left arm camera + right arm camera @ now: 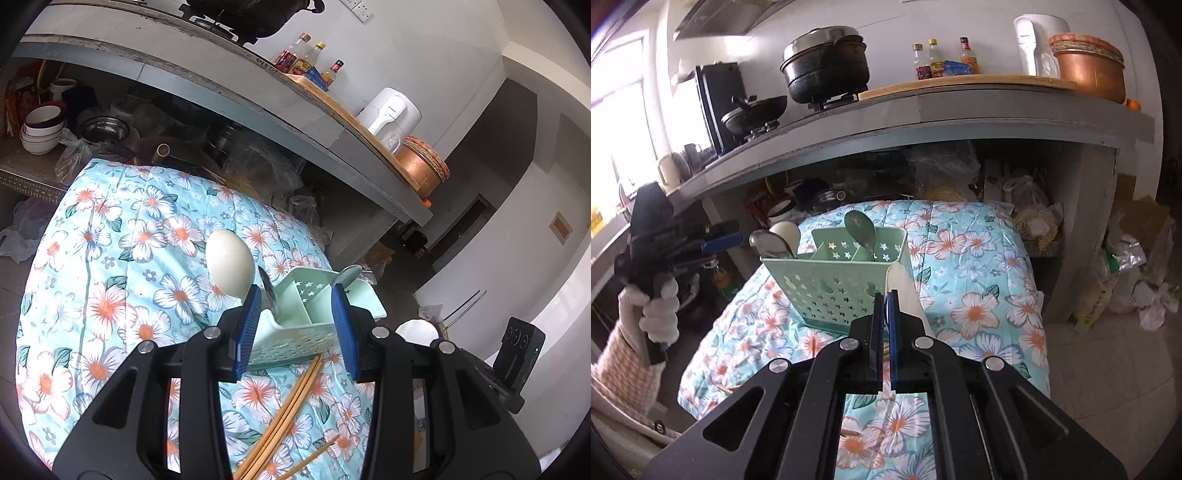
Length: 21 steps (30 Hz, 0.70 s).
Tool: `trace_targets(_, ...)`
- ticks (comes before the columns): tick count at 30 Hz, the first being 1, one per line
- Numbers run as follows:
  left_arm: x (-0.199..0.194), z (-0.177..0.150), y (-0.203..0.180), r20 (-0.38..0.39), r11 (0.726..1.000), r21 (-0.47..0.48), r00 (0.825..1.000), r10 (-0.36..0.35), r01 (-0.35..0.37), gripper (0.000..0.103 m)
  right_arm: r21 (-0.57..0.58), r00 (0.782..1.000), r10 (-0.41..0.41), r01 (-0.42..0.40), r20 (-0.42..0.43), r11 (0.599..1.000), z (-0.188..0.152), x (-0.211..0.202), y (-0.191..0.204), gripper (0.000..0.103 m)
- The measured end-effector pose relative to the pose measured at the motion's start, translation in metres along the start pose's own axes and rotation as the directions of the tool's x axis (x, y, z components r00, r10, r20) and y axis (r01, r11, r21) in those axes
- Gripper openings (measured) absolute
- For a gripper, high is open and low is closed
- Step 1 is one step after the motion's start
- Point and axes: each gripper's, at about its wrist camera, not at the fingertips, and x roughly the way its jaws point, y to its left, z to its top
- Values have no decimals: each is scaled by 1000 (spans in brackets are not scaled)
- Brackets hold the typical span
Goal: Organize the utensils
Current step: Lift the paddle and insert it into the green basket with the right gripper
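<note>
3 spoons stood in the caddy (pixel 827 284); chopsticks (pixel 291 402) remained; right claw (pixel 885 295) gripped a white spoon (pixel 903 295), left claw (pixel 297 295) gaped empty

The left tool (pixel 297 325) points forward and a little downward, its two blue-padded fingers (pixel 246 328) standing apart with nothing pressed between them; seen from the right wrist view, this same tool (pixel 733 233) sits at the far left, gripped by a hand in a white glove (pixel 659 312), with a pink-and-white checked sleeve (pixel 626 373) below the wrist; the right tool (pixel 886 299) angles downward, its jaws closed together on the handle of a white spoon (pixel 905 295), whose pale shaft rises just beyond the fingertips.
</note>
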Motion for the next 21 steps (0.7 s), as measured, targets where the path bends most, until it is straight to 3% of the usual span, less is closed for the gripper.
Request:
trace_targets(7,-10,-6,10,30,1000,-14,1000,2,-1,37,15,993,48,-50,106,999,34,-33,1,2)
trace_targets(13,-11,-9,11,36,1000,-13,999,11,-10,37,-52,958,159,-151,237,987,80,-65,20,2)
trace_targets(17,-14,-12,10,46,1000,7,999,16,-16,39,-83,938,218,-203,270,976,100,-60,31,2)
trace_targets(21,-20,-18,8,61,998,44,997,44,-47,43,-76,940,237,-225,246,971,107,-34,32,2)
